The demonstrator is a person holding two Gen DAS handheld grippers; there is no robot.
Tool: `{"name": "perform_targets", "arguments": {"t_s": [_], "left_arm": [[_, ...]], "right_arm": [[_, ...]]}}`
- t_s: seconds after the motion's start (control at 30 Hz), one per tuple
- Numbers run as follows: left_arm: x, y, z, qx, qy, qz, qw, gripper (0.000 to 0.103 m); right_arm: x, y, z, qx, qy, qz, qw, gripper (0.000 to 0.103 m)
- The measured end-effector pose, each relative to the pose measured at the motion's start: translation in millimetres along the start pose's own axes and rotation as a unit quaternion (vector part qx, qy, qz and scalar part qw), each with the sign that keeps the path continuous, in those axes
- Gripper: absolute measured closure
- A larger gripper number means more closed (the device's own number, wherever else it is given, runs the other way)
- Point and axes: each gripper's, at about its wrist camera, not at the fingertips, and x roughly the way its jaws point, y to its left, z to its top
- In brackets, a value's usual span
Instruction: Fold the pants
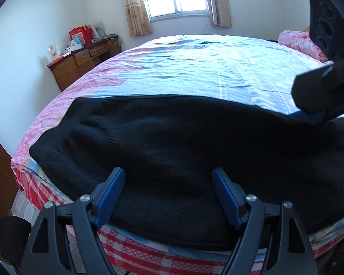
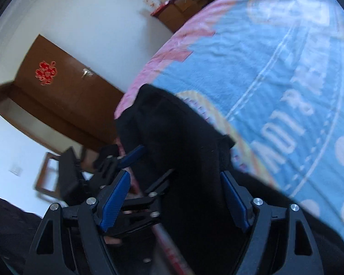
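Pants (image 1: 183,146) lie spread along the near edge of the bed (image 1: 195,68), seemingly folded lengthwise once. Left gripper (image 1: 168,197) and right gripper (image 2: 174,197) both hover over them with jaws apart, holding nothing; crosswise folds look undone.

I hold my left gripper (image 1: 168,191) level with its blue-padded jaws spread wide, while my right gripper (image 2: 174,197), rolled sideways off to the right, also stands wide apart.
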Motion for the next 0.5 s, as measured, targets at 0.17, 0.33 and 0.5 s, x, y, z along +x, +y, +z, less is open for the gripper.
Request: {"name": "perform_targets", "arguments": {"t_s": [0.17, 0.33, 0.5], "left_arm": [[-0.7, 0.3, -0.6, 0.001, -0.002, -0.001, 1.0, 0.022], [0.9, 0.5, 0.3, 0.0, 0.0, -0.001, 1.0, 0.022], [2.0, 2.1, 2.2, -0.002, 0.003, -0.006, 1.0, 0.021]], "right_arm": [[21.6, -19.2, 11.9, 0.041, 0.04, 0.065, 0.996, 0.021], [34.4, -43.8, 22.2, 0.109, 0.008, 0.105, 0.989, 0.021], [35.9, -37.1, 15.2, 0.104, 0.061, 0.172, 0.978, 0.021]]}}
